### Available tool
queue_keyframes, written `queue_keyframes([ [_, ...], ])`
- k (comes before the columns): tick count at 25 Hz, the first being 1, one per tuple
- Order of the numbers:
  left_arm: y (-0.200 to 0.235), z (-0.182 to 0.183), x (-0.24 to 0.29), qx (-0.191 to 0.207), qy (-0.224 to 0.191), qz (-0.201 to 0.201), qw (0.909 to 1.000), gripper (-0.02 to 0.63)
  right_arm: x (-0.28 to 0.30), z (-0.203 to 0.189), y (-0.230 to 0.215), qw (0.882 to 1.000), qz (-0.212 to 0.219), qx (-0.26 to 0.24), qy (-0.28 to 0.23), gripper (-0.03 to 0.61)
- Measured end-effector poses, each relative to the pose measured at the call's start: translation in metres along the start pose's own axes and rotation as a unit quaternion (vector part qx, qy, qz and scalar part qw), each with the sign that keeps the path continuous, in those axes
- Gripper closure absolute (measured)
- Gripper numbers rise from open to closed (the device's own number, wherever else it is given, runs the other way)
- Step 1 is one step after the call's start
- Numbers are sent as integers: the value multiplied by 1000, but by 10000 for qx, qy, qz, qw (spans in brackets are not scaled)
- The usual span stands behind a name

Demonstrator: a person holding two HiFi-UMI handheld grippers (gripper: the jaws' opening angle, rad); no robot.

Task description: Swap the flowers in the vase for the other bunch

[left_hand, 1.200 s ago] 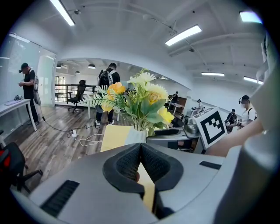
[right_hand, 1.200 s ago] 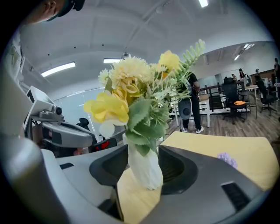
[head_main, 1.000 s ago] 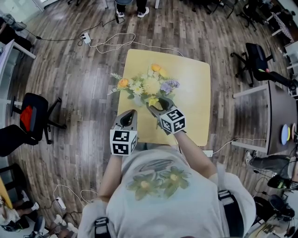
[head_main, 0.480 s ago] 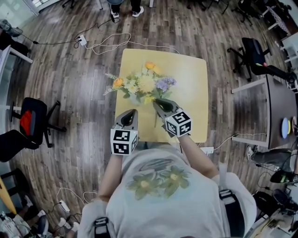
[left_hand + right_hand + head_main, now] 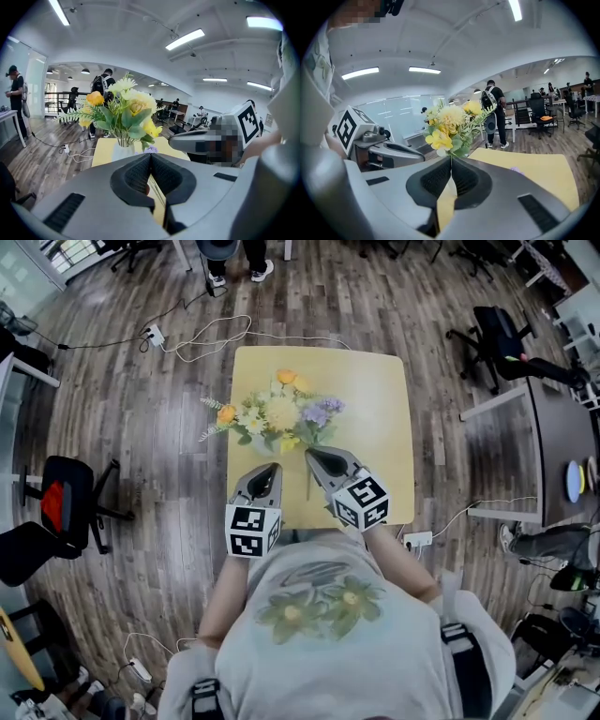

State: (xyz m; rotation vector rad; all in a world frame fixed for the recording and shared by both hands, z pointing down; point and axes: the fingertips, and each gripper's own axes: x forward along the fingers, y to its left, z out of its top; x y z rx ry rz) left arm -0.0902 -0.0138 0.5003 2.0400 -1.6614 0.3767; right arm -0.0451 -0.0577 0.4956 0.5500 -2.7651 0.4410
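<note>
A mixed bouquet [image 5: 277, 413] of yellow, orange and purple flowers stands in a white vase [image 5: 123, 151] on the yellow table [image 5: 375, 427]. My right gripper [image 5: 312, 457] is at the bouquet's near right side. Its jaws have just been closing and are now shut on a flower stem [image 5: 307, 486], which hangs thin and green below the tips. That stem's yellow bloom [image 5: 439, 139] sits just above the jaws. My left gripper [image 5: 267, 471] hovers shut and empty over the table's near edge, short of the vase. A small purple flower [image 5: 515, 170] lies on the tabletop.
A person [image 5: 234, 259] stands beyond the table's far edge. A white cable and power strip [image 5: 211, 334] lie on the wood floor. Office chairs stand at left [image 5: 56, 502] and far right [image 5: 502, 334]. A grey desk [image 5: 553, 456] is at right.
The right gripper's jaws were open around the bouquet's base; they are now shut, and the gripper has drawn up and back toward me with a stem dangling. The left gripper shifted slightly.
</note>
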Motion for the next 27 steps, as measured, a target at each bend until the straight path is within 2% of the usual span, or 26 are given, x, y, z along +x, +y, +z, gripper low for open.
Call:
queue_keyframes([
  [9, -20, 18, 1, 140, -177, -228, 9995, 598, -15, 15, 15, 9998, 32, -124, -142, 537],
  [27, -29, 9, 1, 121, -89, -273, 9995, 598, -19, 7, 20, 9998, 40, -193, -58, 538],
])
